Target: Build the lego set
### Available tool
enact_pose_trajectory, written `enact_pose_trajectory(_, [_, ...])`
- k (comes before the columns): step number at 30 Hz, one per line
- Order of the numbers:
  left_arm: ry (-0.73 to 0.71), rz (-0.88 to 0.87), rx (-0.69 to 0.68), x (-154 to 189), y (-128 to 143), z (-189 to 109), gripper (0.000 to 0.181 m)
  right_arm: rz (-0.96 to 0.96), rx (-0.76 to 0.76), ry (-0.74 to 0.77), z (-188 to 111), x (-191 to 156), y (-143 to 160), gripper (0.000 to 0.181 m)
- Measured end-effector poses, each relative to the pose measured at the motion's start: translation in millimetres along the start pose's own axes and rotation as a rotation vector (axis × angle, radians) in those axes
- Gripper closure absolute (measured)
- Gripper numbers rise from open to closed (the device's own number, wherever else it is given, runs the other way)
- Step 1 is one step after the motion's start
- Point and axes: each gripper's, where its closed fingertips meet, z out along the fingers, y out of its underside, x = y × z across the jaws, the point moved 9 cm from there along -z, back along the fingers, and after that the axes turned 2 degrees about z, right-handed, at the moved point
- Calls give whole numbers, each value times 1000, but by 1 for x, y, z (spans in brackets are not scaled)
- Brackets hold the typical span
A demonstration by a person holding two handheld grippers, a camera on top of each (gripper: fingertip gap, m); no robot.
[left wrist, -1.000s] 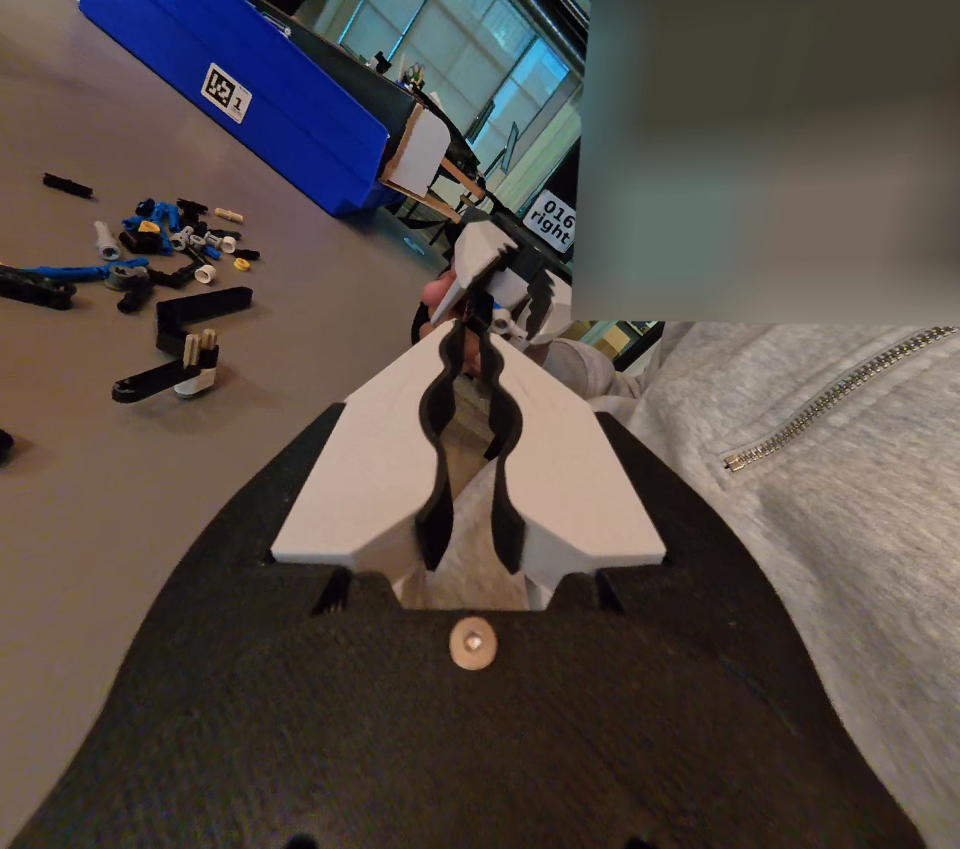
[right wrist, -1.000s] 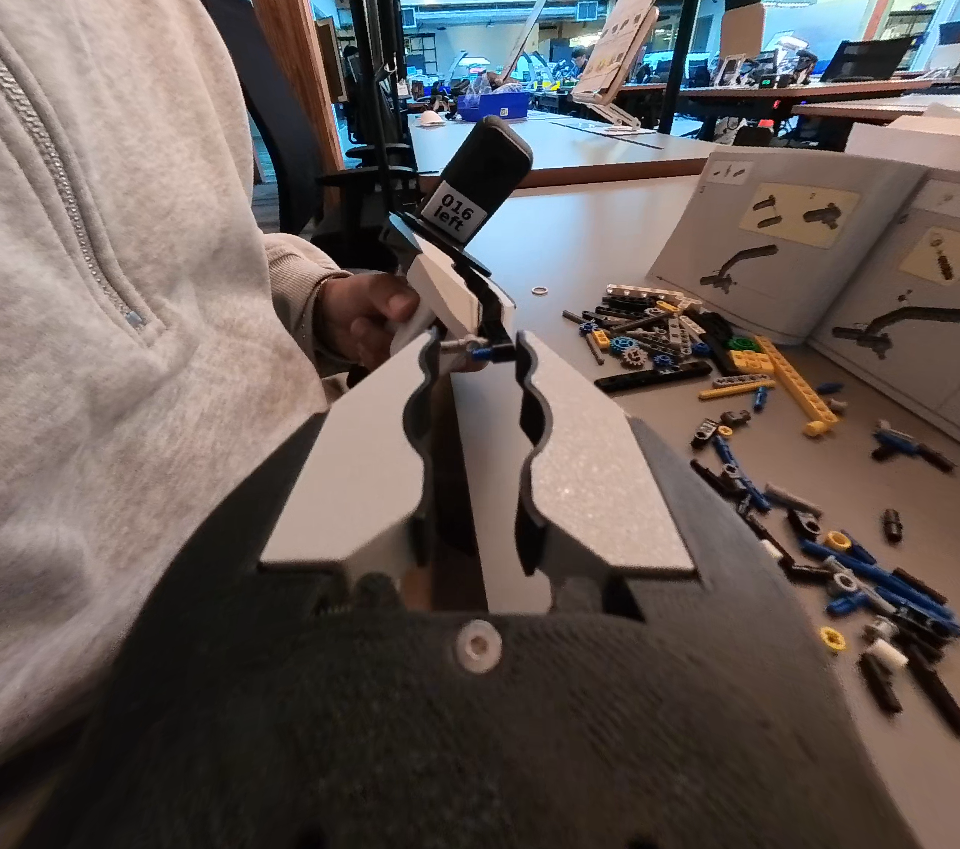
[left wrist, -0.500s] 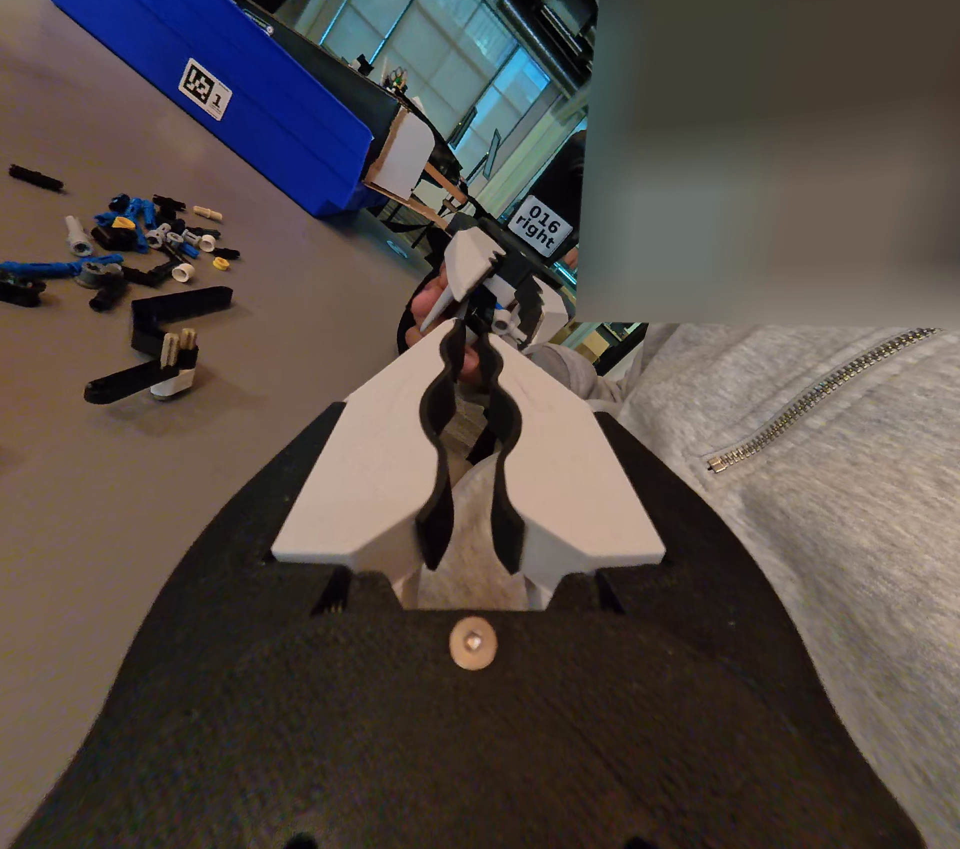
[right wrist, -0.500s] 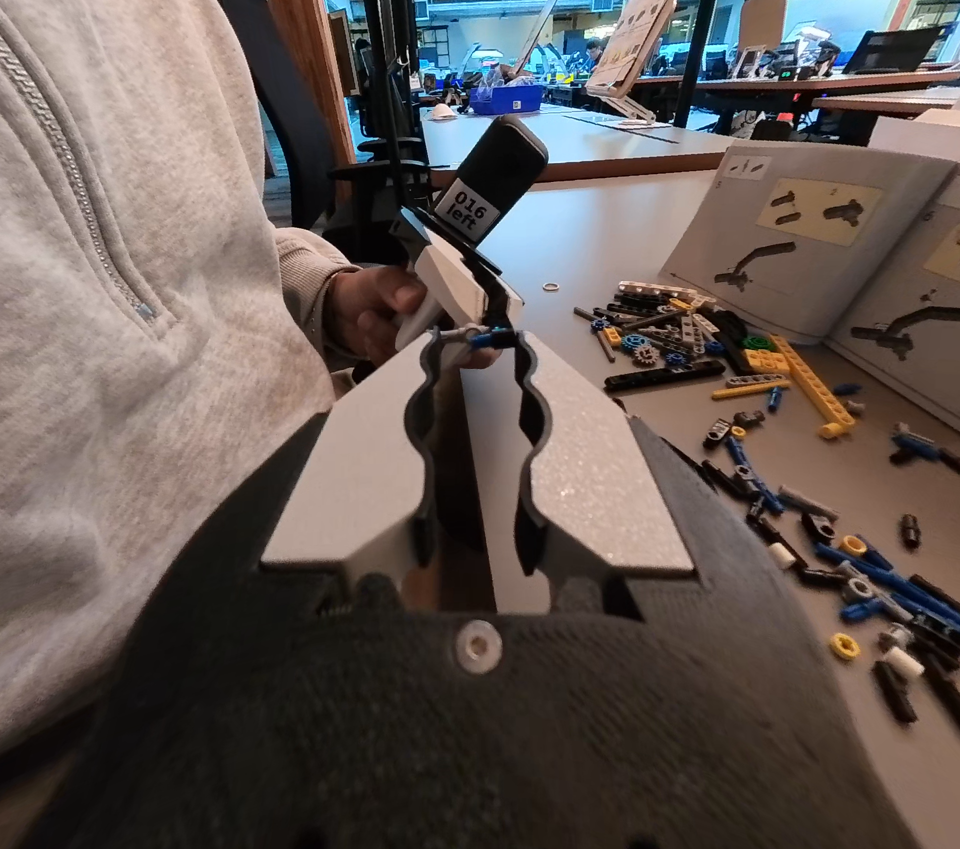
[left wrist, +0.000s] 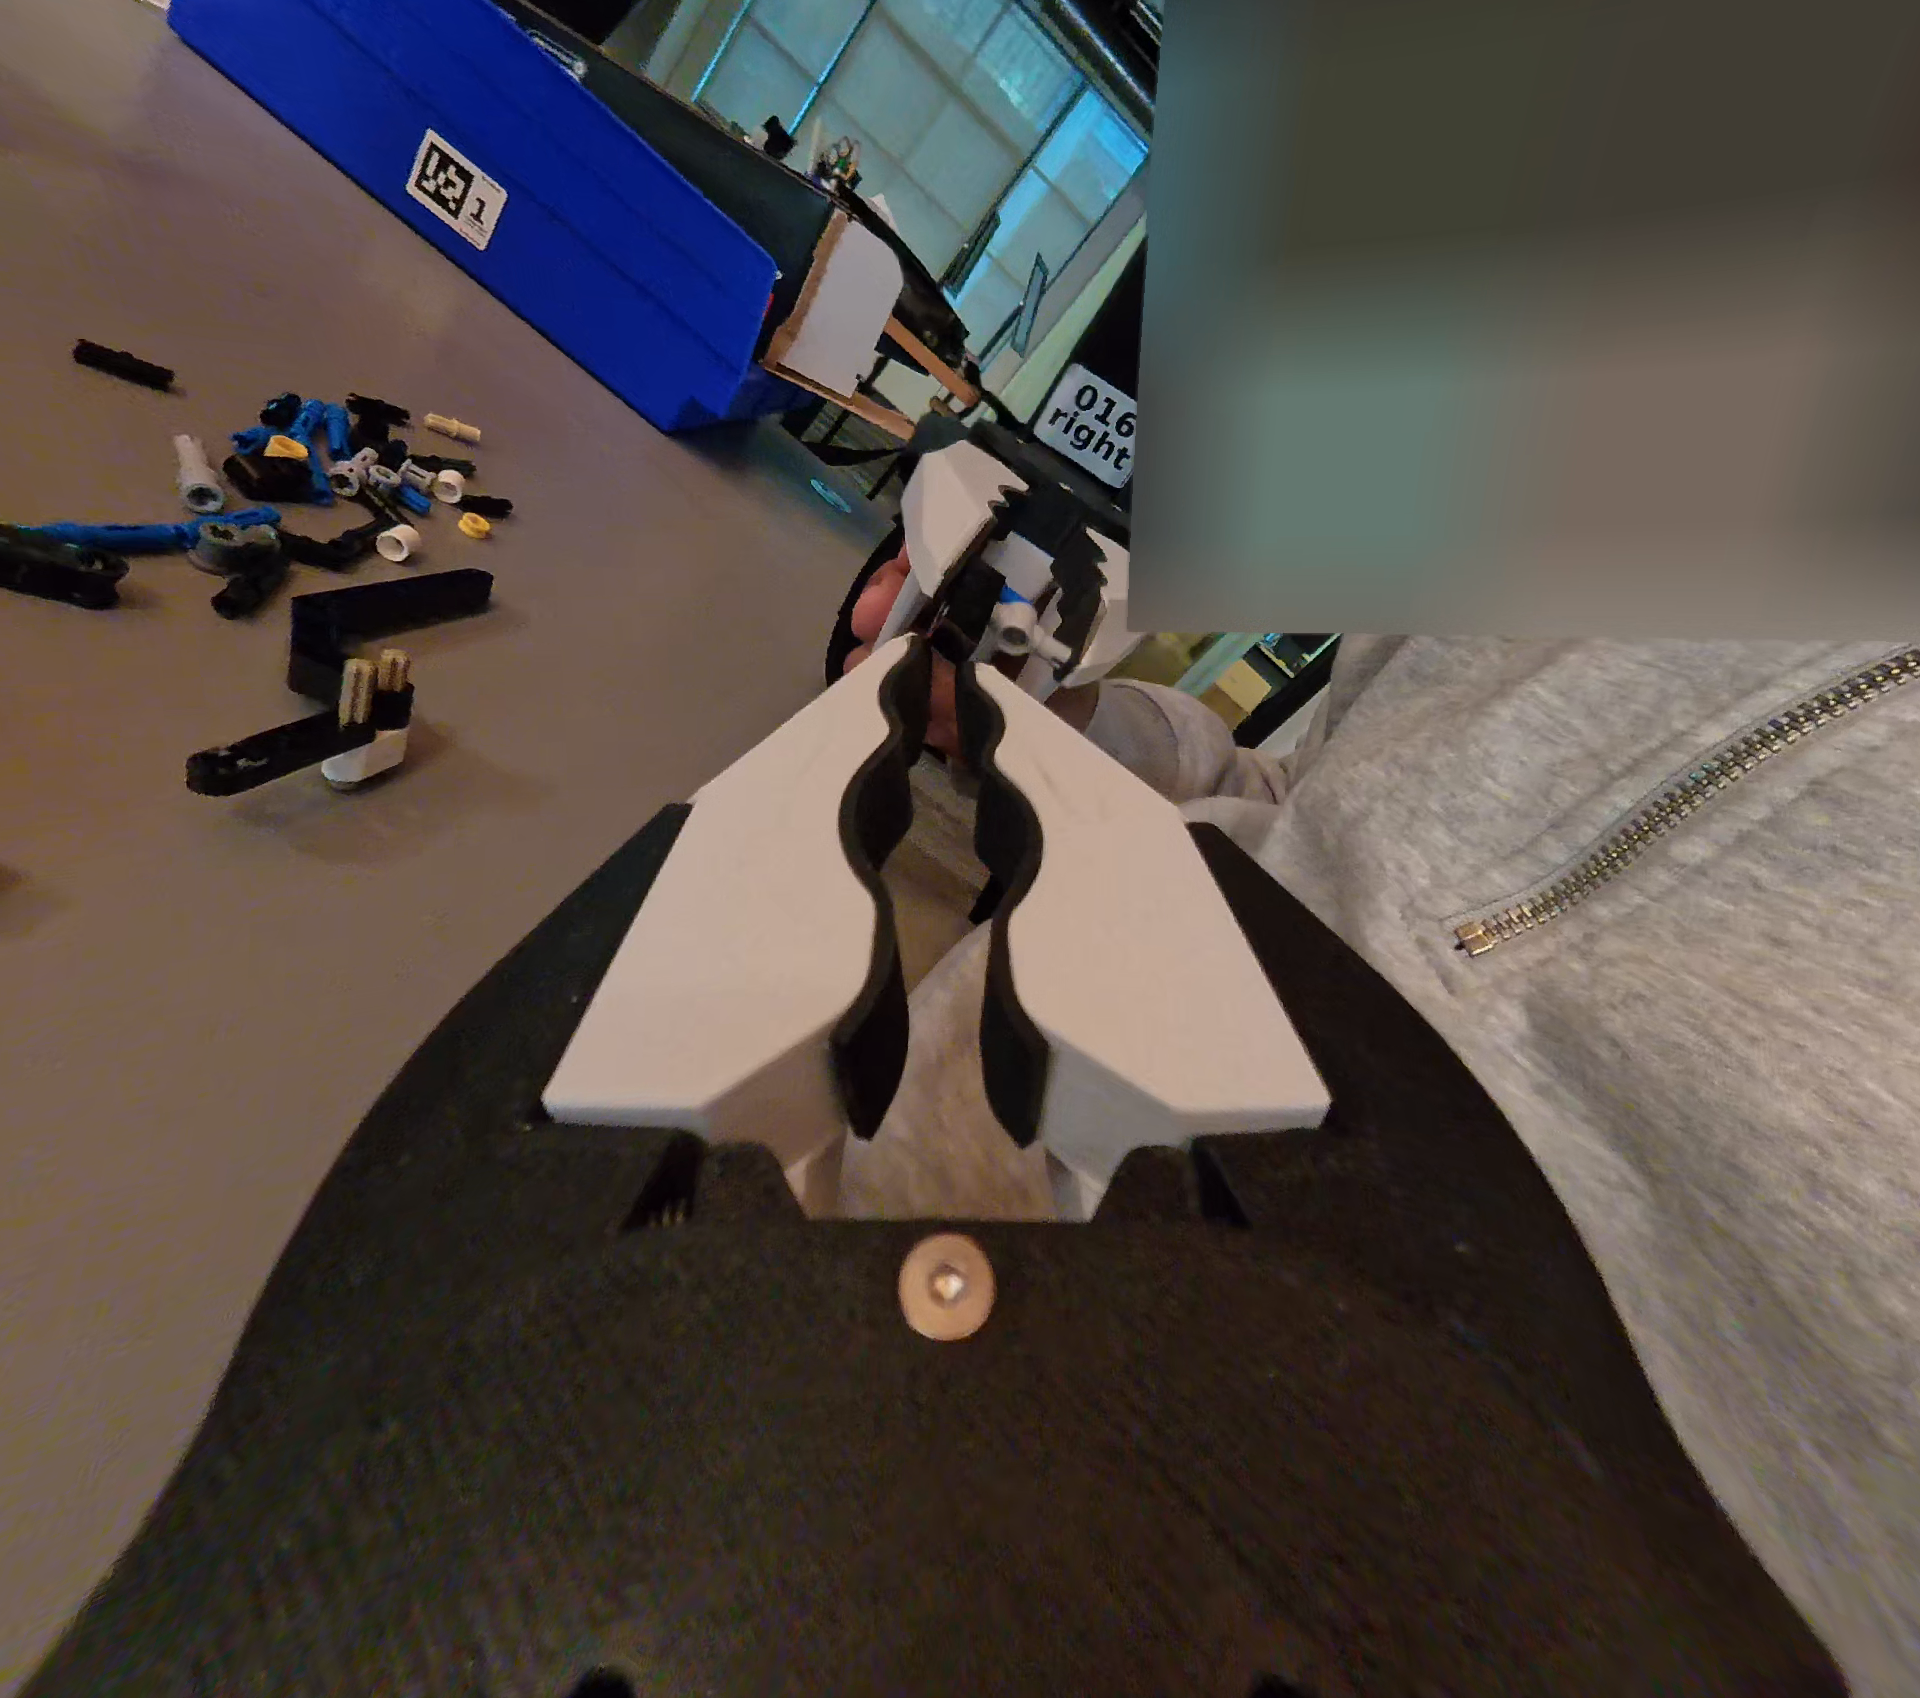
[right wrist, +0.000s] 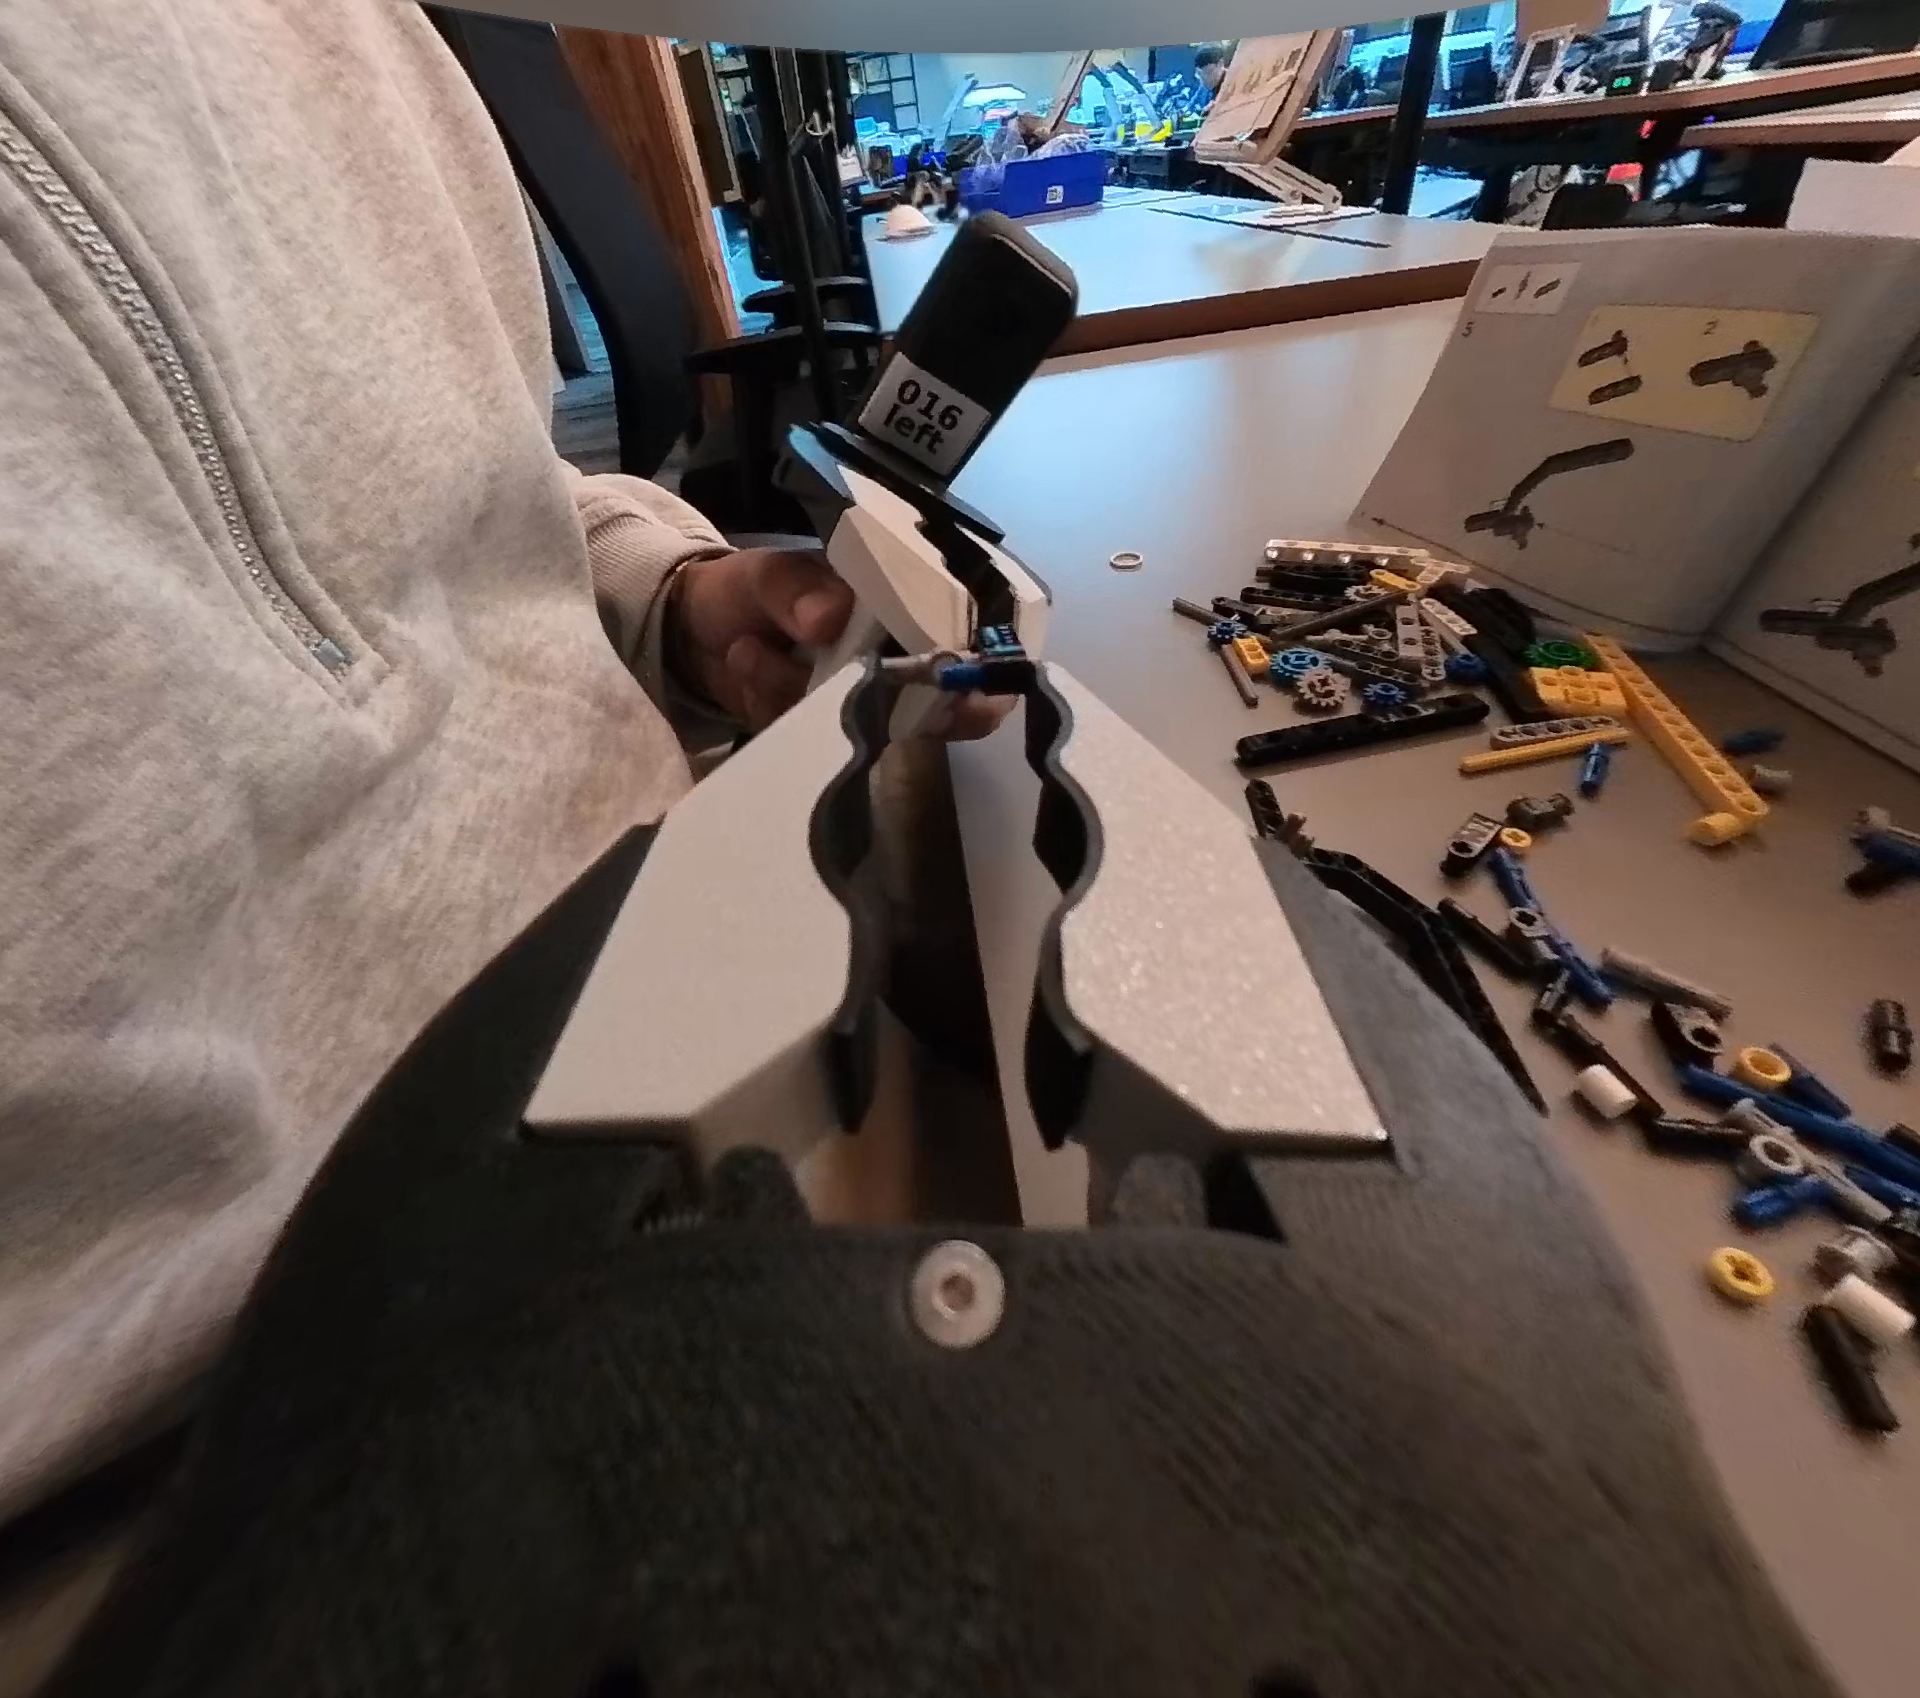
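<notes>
Both grippers were raised slightly; left gripper (left wrist: 940, 661) clamped on black piece, right gripper (right wrist: 951, 677) gripping blue-grey pin assembly (right wrist: 961, 669), above table (right wrist: 1195, 443) near edge. Most lego parts (right wrist: 1382, 640) unassembled.

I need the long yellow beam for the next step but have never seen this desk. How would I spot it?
Find the open instruction booklet standing at the table's far side. The heap of parts at its foot ends in the long yellow beam, lying flat. It is the longest yellow piece, with a row of holes.
</notes>
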Motion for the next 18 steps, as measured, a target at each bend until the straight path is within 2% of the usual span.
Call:
enact_pose_trajectory(4, [-15, -5, -7, 2, 1, 1, 181, 9, 13, -8, 0, 0, -1, 156])
enact_pose_trajectory(5, [36, 14, -37, 7, 4, 5, 181, -1, -6, 37, 0, 2, 1, 157])
enact_pose_trajectory(6, [13, 38, -76, 11, 8, 10, 181, -34, -38, 54, 1, 3, 3, 156])
enact_pose_trajectory(8, [1, 105, -75, 16, 7, 12, 181, -6, -24, 33, -2, 2, 1, 156])
enact_pose_trajectory(12, [17, 75, -56, 13, 5, 8, 181, -15, -29, 66, -4, 4, 0, 156])
enact_pose_trajectory(15, [11, 108, -8, 10, -4, -2, 181, 45, 9, 26, -7, 6, -1, 156])
enact_pose_trajectory(18, [-24, 120, 12, 4, -10, -11, 165, 108, 56, -30, -10, 7, -3, 157])
